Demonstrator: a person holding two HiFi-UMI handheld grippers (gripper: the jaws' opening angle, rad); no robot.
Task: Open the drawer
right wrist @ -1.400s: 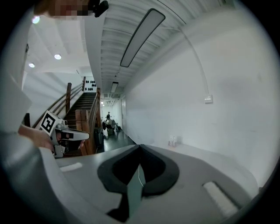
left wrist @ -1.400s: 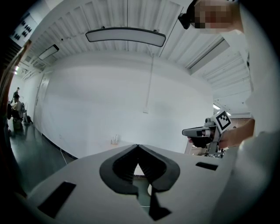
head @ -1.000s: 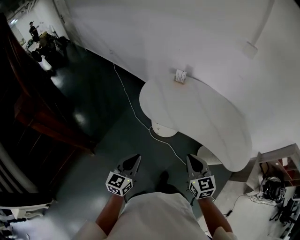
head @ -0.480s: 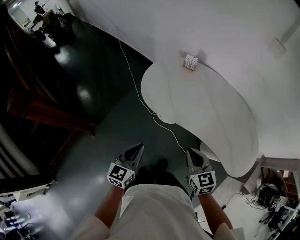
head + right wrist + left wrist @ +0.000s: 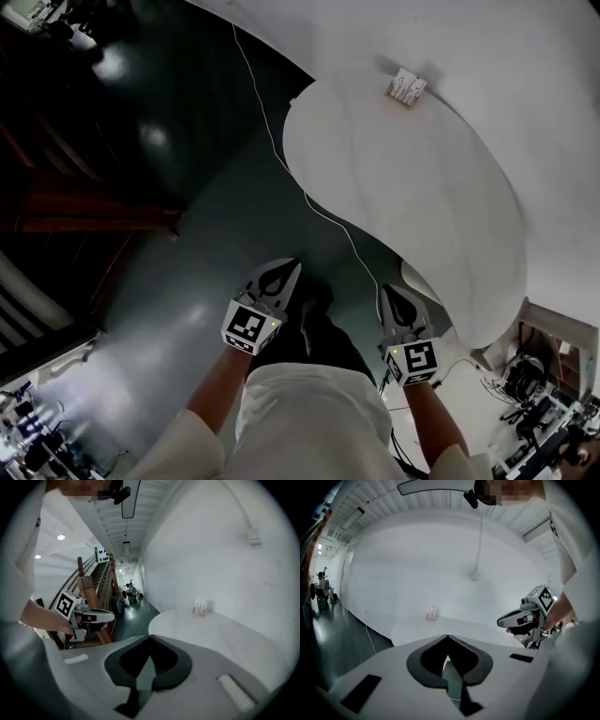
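Drawer: not visible in any view, so its bearing from either tool cannot be told. Left tool point(image 5: 284, 269) and right tool point(image 5: 390, 293) are both clenched and empty. White rounded worktop point(image 5: 403, 187) lies at 1 o'clock, nearer the right tool.

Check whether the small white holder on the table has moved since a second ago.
No. The small white holder keeps its spot at the far edge of the table, by the wall; only the camera shifted.
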